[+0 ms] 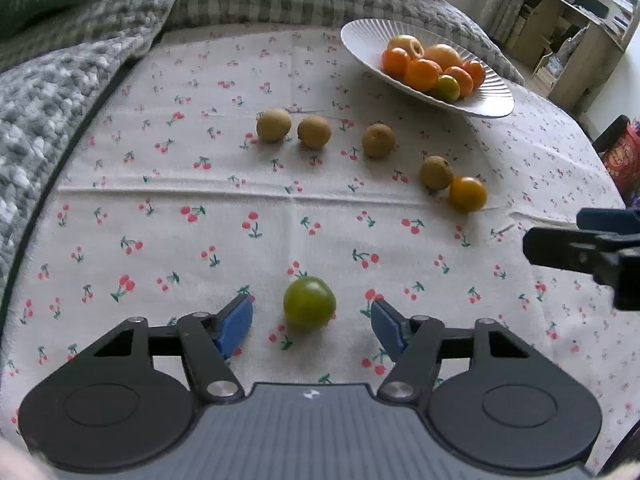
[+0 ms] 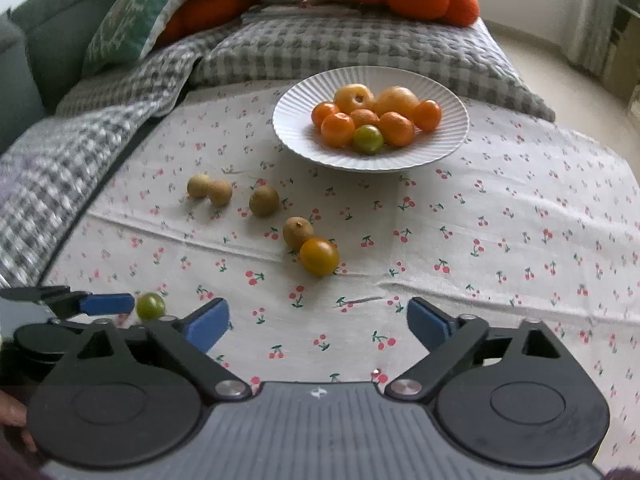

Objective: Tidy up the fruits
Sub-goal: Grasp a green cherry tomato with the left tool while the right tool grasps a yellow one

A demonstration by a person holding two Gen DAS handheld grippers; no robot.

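Right now the left tool (image 1: 312,326) sits low over the cherry-print cloth (image 1: 160,208), blue pads (image 1: 236,322) either side of a green fruit (image 1: 309,301) w/ gaps both sides, gripping nothing. The right tool (image 2: 318,322) is spread wide, empty, bare cloth betw. its pads. Ahead of it an orange fruit (image 2: 319,257) touches a brown one (image 2: 298,233); beyond, the white plate (image 2: 296,128) w/ more fruit.
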